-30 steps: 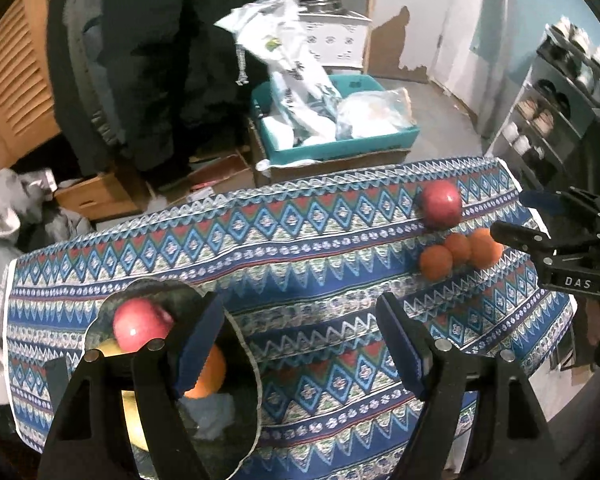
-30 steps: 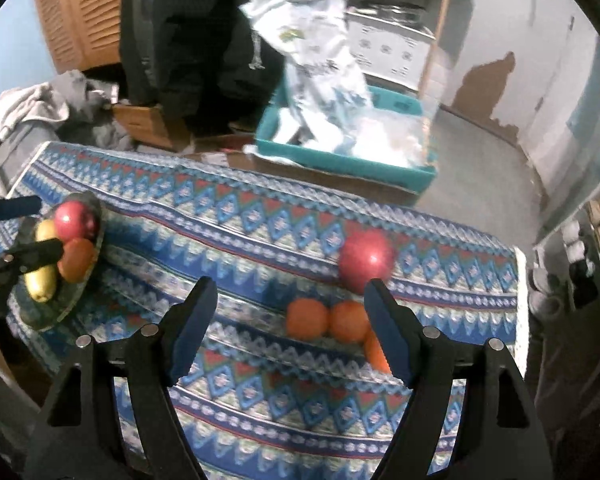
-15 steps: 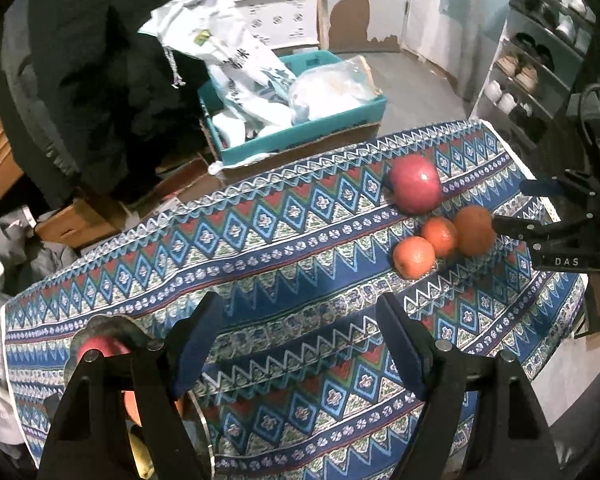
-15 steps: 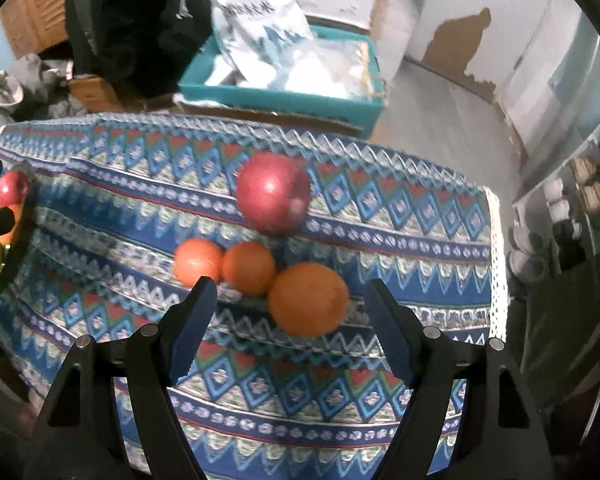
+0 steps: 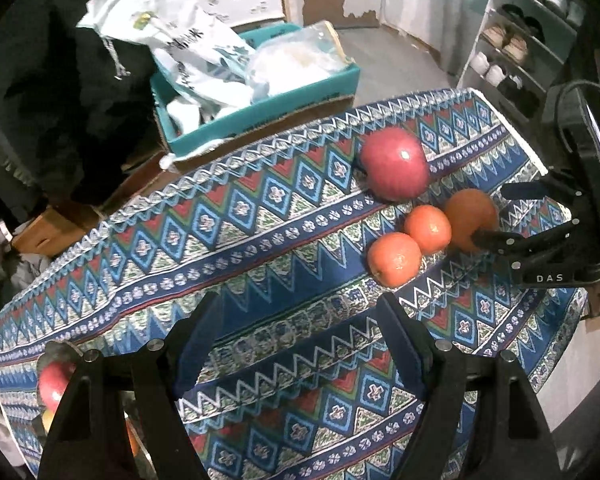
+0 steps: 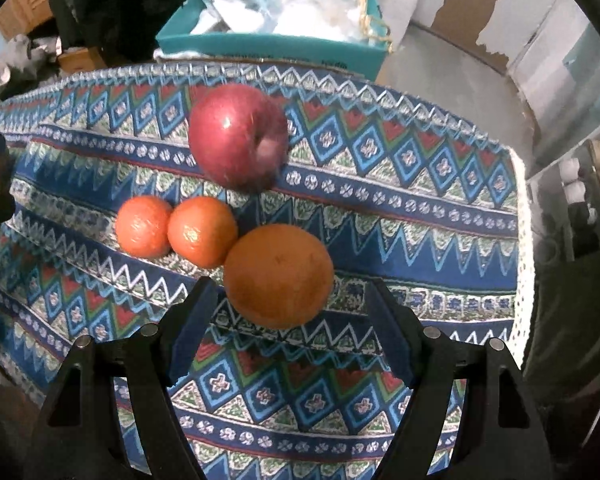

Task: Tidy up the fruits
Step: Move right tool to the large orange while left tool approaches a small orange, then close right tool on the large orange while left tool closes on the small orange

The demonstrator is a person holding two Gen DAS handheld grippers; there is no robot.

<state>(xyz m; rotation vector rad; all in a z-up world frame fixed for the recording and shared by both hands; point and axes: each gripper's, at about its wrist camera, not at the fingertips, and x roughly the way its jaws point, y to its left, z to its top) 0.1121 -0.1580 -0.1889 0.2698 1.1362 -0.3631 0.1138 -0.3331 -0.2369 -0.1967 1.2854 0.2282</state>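
Fruit on patterned cloth (image 6: 440, 216) over counter: red apple (image 6: 238, 136), big orange (image 6: 278, 276), two small oranges (image 6: 202, 230) touching in row. Right gripper (image 6: 288, 320) fingers open, straddling big orange, no contact visible. Left gripper (image 5: 300, 344) fingers open, empty, over bare cloth.

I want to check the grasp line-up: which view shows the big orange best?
The right wrist view: the big orange sits whole and close, just ahead of the open right claw. The left wrist view shows it farther off, partly hidden by that claw's finger.
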